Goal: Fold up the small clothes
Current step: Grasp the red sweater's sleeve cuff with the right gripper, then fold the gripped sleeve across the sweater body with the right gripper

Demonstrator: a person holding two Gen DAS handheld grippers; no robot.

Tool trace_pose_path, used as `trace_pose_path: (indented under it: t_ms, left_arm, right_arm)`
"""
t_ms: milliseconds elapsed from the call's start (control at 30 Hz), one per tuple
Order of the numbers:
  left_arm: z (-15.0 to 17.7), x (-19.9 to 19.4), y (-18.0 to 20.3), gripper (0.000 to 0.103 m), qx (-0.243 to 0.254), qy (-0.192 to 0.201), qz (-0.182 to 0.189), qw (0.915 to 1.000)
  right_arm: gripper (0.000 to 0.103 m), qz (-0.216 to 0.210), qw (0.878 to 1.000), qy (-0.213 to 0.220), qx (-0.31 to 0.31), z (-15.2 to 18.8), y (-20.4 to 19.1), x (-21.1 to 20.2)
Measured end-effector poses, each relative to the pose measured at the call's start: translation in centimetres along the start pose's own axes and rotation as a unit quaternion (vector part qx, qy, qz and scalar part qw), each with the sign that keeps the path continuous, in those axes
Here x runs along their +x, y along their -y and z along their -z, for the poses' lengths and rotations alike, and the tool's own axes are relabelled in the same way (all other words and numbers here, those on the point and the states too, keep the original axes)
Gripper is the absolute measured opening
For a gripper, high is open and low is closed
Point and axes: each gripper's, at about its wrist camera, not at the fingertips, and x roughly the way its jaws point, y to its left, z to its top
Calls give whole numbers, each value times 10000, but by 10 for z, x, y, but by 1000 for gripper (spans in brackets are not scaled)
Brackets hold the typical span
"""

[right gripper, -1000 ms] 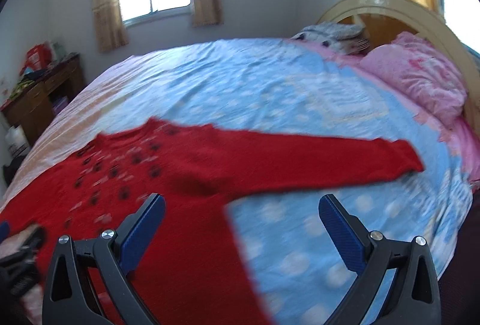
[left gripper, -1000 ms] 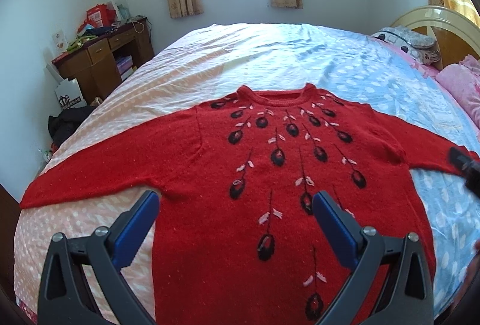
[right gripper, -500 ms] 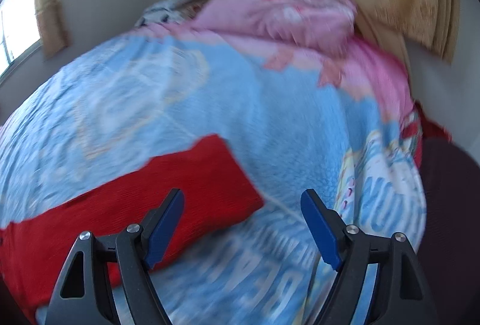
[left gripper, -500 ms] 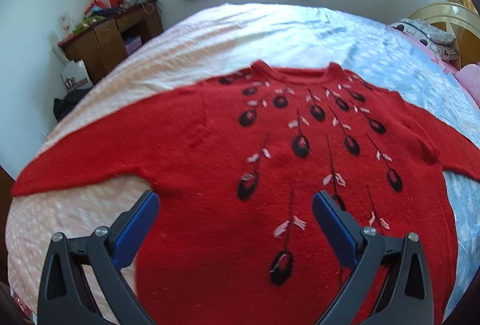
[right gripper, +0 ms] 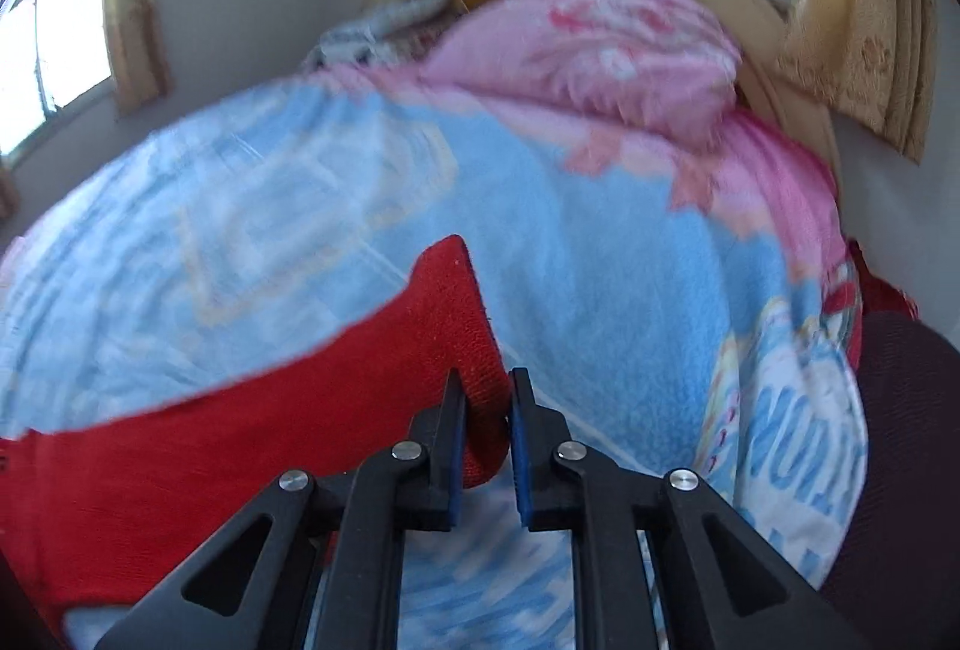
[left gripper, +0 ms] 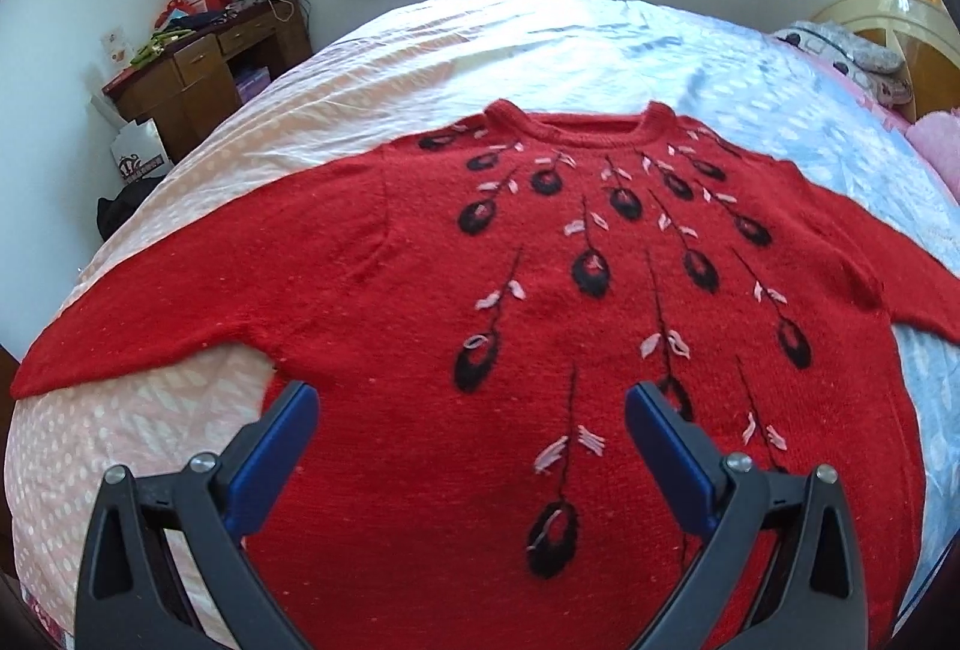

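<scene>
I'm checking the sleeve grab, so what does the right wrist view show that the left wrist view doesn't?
Only the right wrist view shows the right gripper, its jaws just closed on the cuff of the sleeve, with the pink pillow behind it. Only the left wrist view shows the left gripper, jaws open above the sweater's patterned front, plus the wooden desk. Both show the red sweater lying on the bed.

Red knit sweater [left gripper: 384, 290] with black-and-pink flower embroidery lies flat, front up, sleeves spread left and right, collar far.
</scene>
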Motion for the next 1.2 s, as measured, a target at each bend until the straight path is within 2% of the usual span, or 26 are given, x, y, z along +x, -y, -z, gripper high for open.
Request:
trace_pose_path:
  t_ms: [200,400,633,800,967,1200]
  left_arm:
    - [-3,-5,-24,103,-338,82,104,9993]
    - [-6,-11,-55,103,-570,242,26,9981]
    - [-4,-15,-97,103,-887,386,-107,9953]
    - [-3,-14,-125,103,-1018,478,-381,9929]
    - [1,-7,-150,103,-1172,476,-538,9905]
    - [7,3,-178,103,-1313,465,-826,9868]
  right_arm:
    - [12,-983,9942,201,-381,-11,-69,-67]
    - [12,-2081,9745,188,-824,14,-168,-123]
    - [12,-2980,9412,-43,-1594,76,-293,-159]
    - [12,-3396,9165,-291,-2094,129,-363,-175]
    - [12,-3667,8939,-469,-2535,180,-410,-188]
    - [12,-4041,8529,-699,-3230,247,-460,-204]
